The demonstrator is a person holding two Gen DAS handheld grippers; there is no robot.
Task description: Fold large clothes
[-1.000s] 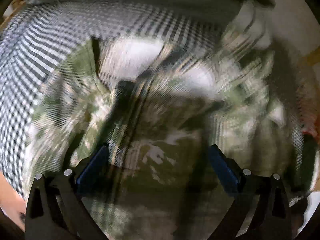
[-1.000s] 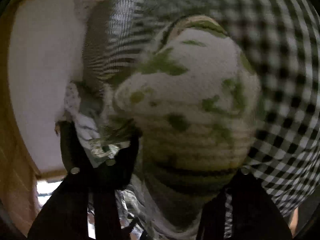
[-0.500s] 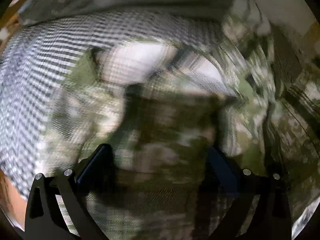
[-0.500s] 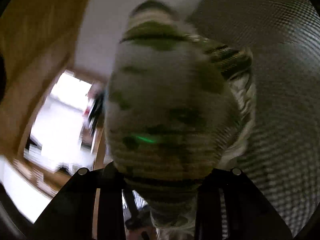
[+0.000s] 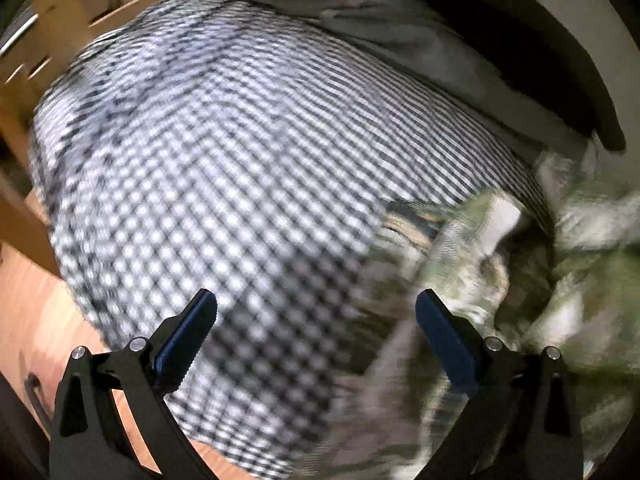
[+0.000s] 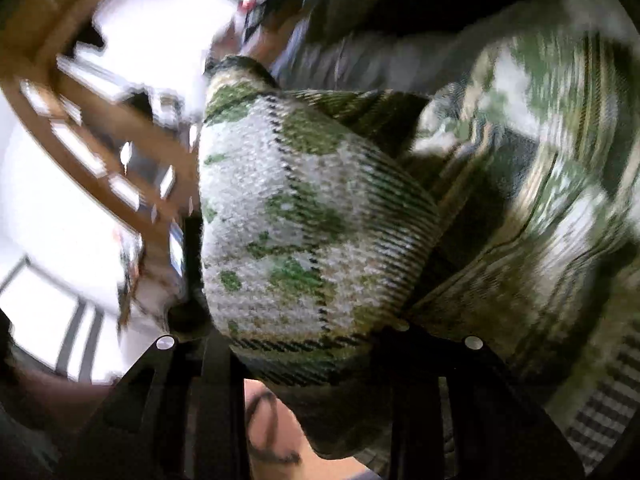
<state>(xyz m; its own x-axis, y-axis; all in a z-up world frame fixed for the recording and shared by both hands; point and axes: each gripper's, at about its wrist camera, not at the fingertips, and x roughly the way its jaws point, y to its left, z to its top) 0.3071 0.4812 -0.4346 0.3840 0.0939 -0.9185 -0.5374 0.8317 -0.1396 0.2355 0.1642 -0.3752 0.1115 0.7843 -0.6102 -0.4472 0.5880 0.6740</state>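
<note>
A home, most likely a bedroom

A bed under a black-and-white checked cover (image 5: 224, 184) filled the left wrist view, with a slatted wooden bed frame (image 5: 60, 28) at its upper left and warm wooden flooring (image 5: 36, 308) beside it. Soft grey bedding (image 5: 400, 36) lay along the far edge. The right wrist view showed bright windows (image 6: 52, 240) behind blurred wooden slats (image 6: 96, 128), all of it domestic rather than industrial.

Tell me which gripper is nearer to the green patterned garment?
Right. The right gripper is clamped on the green patterned garment; the left gripper hangs open over the checkered cloth beside it.
</note>
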